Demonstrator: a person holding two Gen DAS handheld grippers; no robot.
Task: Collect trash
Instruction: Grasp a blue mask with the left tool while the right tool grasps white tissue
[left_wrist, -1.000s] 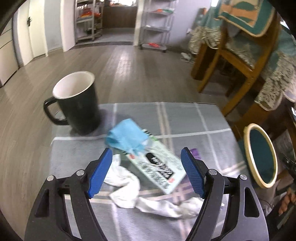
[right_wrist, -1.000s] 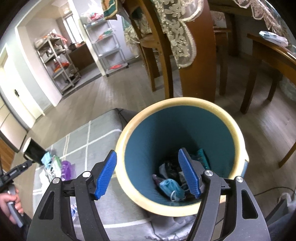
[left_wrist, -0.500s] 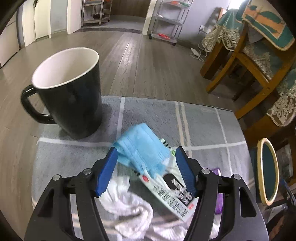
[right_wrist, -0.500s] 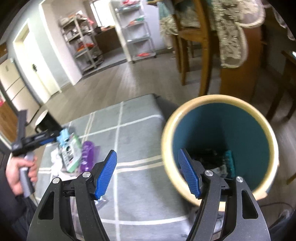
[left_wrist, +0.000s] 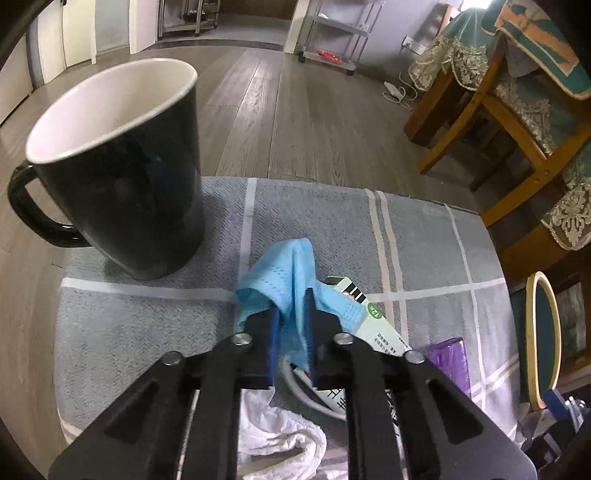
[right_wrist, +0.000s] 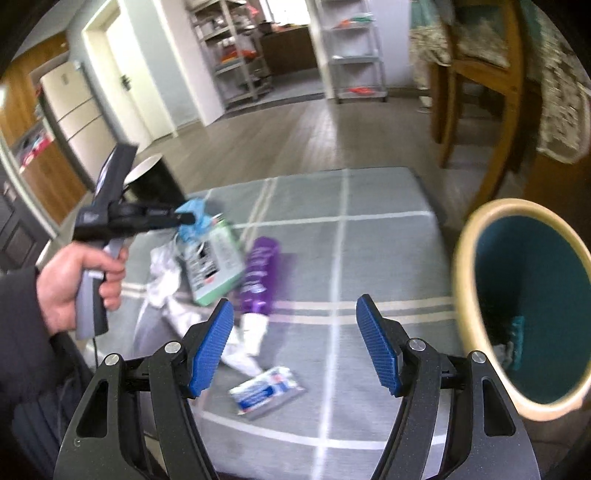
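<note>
Item: blue face mask (left_wrist: 291, 280), crumpled, lying on the grey checked cloth (left_wrist: 147, 325) at the near left of the low table, partly draped over a pale green printed packet (left_wrist: 373, 325). We hold it in the left gripper (left_wrist: 291, 332), whose blue pads are drawn together on a fold of the mask, with the fabric bunched between them. Hazards, as we judge them: the grip takes only a thin pleat, so the mask may slip free on lifting; its lower edge overlaps the packet and could drag or tip that packet along; an ear loop, which we cannot see, may be caught under the packet or the white crumpled tissue (left_wrist: 280, 443) just below the gripper. The black mug (left_wrist: 122, 166) stands just beside the mask on the left, and a sideways swing of the gripper could knock it. Item: right gripper (right_wrist: 295, 343), fingers wide apart and holding nothing, hovering over the cloth. Beneath and ahead of it lie a purple bottle (right_wrist: 258, 277) on its side, a small blue-and-white wrapper (right_wrist: 266, 391), and more white tissue; these remain uncollected. Item: teal bin with cream rim (right_wrist: 461, 280), standing off the right edge of the table, some trash already at its bottom. Further hazard: the mask must cross the whole table to reach the bin, over the right gripper's working space, so we risk the two tools colliding or the mask dropping short onto the cloth or floor.
</note>
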